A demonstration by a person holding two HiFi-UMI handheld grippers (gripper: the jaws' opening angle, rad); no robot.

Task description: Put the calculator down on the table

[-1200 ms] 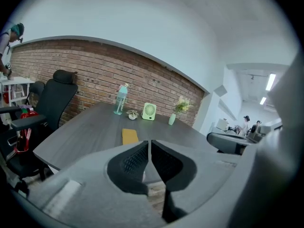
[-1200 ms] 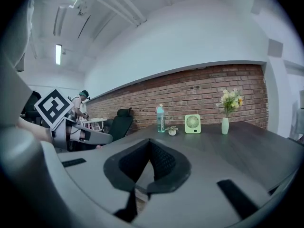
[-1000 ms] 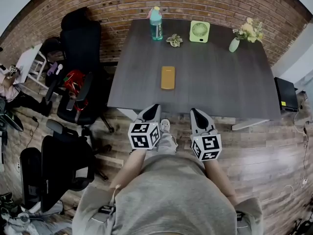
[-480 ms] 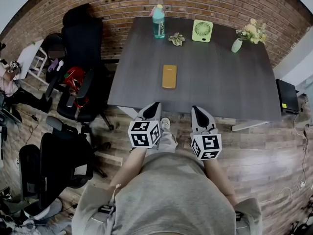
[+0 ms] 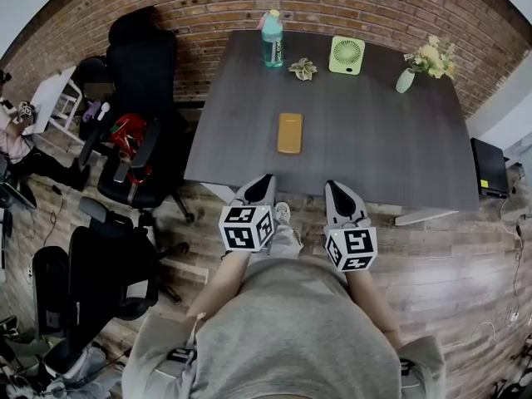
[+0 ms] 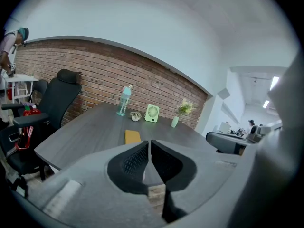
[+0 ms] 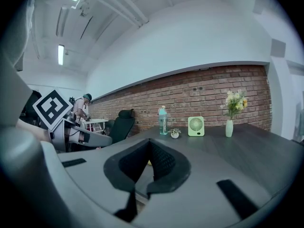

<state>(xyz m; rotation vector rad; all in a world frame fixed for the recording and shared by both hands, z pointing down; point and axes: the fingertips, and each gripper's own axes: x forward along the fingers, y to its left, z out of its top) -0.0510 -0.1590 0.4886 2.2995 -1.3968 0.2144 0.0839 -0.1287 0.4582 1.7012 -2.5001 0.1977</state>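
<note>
An orange-yellow calculator (image 5: 289, 132) lies flat on the dark grey table (image 5: 374, 140), a little left of the middle; it shows as a small yellow slab (image 6: 132, 136) in the left gripper view. Both grippers hang side by side in front of the table's near edge, apart from the calculator. My left gripper (image 5: 259, 184) is shut with nothing between its jaws, which meet at the tip (image 6: 149, 144). My right gripper (image 5: 336, 189) is also shut and holds nothing, its tips together (image 7: 150, 143).
At the table's far edge stand a teal water bottle (image 5: 272, 40), a small potted plant (image 5: 303, 69), a green desk fan (image 5: 346, 56) and a vase of flowers (image 5: 424, 61). Black office chairs (image 5: 137, 98) crowd the left side. A brick wall (image 5: 349, 7) runs behind.
None of the objects or grippers has moved; only the head view has shifted very slightly.
</note>
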